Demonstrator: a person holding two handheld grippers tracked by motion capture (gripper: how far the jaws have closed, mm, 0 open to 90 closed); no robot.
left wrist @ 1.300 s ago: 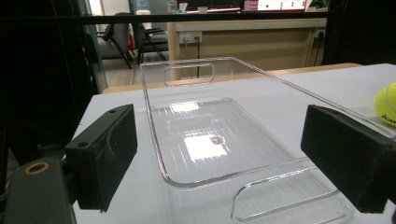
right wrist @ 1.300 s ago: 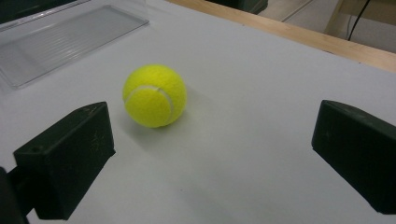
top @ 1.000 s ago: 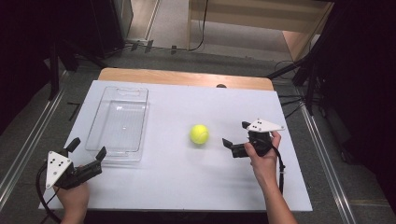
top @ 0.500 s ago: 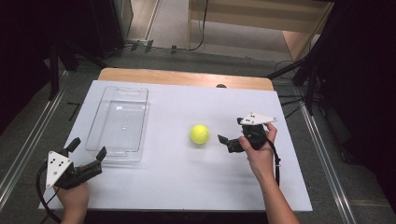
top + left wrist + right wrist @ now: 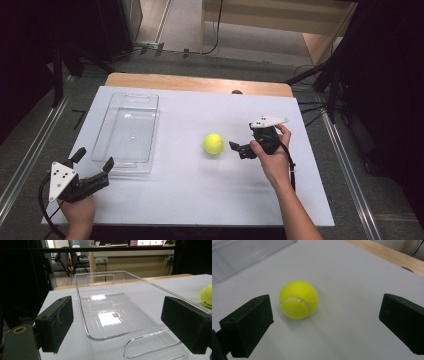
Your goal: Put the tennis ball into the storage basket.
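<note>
White desk (image 5: 200, 210), wood strip along its far edge. Clear plastic tray (image 5: 127, 131) lying flat toward the left edge, nothing inside; ribbed floor and handle cut-outs plain in the left gripper view (image 5: 112, 315), lost from above. Left tongs (image 5: 93, 166) at the near-left corner, spread wide, just short of the tray's near rim. Right tongs (image 5: 239, 148) toward the right edge, also spread wide, aimed at the ball. Yellow tennis ball (image 5: 213, 143) near the desk's middle, resting free, close ahead of the right tongs; fuzzy nap and curved white seam clear in the right gripper view (image 5: 298, 299).
</note>
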